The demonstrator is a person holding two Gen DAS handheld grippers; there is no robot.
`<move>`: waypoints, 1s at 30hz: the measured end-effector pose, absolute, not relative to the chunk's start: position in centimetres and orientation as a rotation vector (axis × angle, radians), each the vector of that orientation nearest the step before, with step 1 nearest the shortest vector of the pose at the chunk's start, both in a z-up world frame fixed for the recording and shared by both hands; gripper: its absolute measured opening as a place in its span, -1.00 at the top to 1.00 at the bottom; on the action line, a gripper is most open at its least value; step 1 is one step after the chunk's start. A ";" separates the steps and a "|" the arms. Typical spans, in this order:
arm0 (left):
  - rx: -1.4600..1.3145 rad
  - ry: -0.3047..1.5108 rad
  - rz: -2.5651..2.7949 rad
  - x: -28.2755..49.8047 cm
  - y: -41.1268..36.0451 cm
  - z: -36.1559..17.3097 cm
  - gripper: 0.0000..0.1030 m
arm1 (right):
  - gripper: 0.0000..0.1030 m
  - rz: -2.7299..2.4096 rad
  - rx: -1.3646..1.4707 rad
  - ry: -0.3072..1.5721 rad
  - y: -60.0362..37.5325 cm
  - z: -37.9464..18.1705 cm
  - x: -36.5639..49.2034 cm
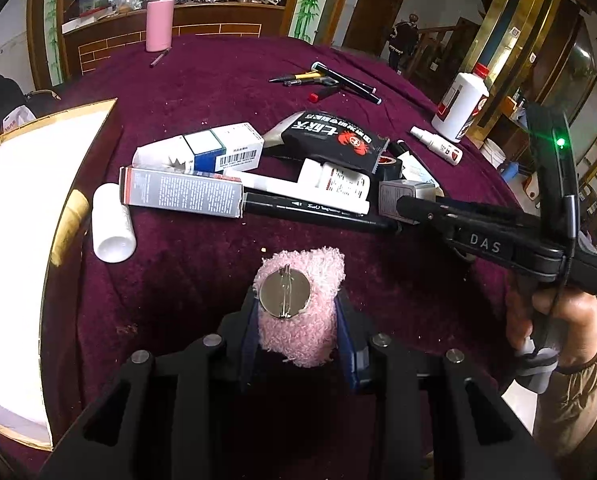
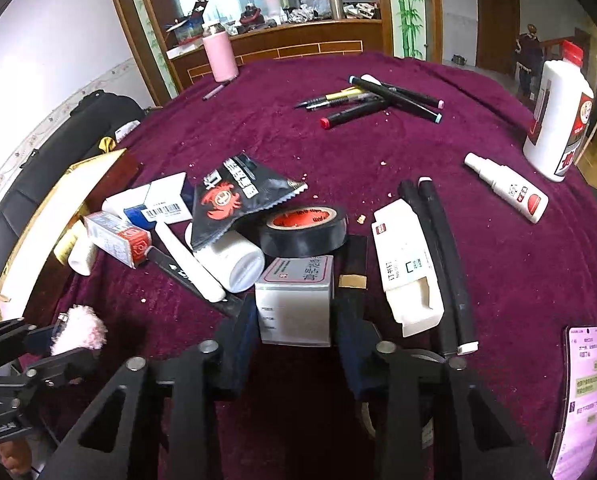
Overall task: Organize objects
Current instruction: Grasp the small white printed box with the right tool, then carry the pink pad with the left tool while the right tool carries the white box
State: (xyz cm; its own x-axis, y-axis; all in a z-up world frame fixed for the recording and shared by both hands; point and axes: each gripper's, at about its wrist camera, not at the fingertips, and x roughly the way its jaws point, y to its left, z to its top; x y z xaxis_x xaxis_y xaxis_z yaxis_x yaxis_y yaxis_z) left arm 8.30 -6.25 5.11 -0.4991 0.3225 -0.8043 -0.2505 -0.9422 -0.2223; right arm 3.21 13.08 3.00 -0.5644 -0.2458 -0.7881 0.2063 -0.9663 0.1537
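My left gripper (image 1: 298,312) is shut on a fluffy pink brooch (image 1: 300,324) with a round metal pin back, held above the purple tablecloth. It also shows in the right wrist view (image 2: 78,330). My right gripper (image 2: 294,320) has its jaws around a small grey-white box (image 2: 294,300) and touches its sides. In the left wrist view the right gripper (image 1: 402,204) reaches in from the right onto that box (image 1: 394,196). A pile lies ahead: black tape roll (image 2: 302,230), black snack bag (image 2: 234,196), white pill bottle (image 2: 230,260), several cartons.
An open gold-edged box (image 1: 38,240) stands at the left. A white bottle (image 1: 112,228) lies beside it. Several pens (image 2: 378,100) lie further back, with a pink flask (image 2: 218,56), a white liquor bottle (image 2: 558,116), a spray bottle (image 2: 506,186) and a phone (image 2: 582,396).
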 end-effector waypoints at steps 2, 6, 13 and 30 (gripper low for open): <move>-1.344 -0.111 2.464 8.2 -6.3 5.2 0.35 | 0.26 -2.572 1.303 -0.060 13.1 3.0 3.2; -1.334 -0.119 2.475 8.3 -6.6 5.6 0.35 | 0.29 -2.596 1.272 -0.070 13.4 3.6 3.6; -1.291 -0.133 2.494 8.6 -7.2 7.0 0.35 | 0.30 -2.632 1.161 -0.095 13.6 6.2 5.5; -1.237 -0.207 2.592 9.3 -10.5 9.5 0.35 | 0.29 -2.561 1.007 -0.059 10.1 9.7 7.6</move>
State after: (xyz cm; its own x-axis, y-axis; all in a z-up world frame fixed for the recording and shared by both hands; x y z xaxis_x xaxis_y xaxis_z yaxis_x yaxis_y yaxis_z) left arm 9.27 -10.45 9.52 -0.6033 0.2938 -0.7414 -0.1721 -0.9557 -0.2386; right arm 7.57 10.08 9.74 -0.6673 -0.3683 -0.6474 0.3381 -0.9243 0.1773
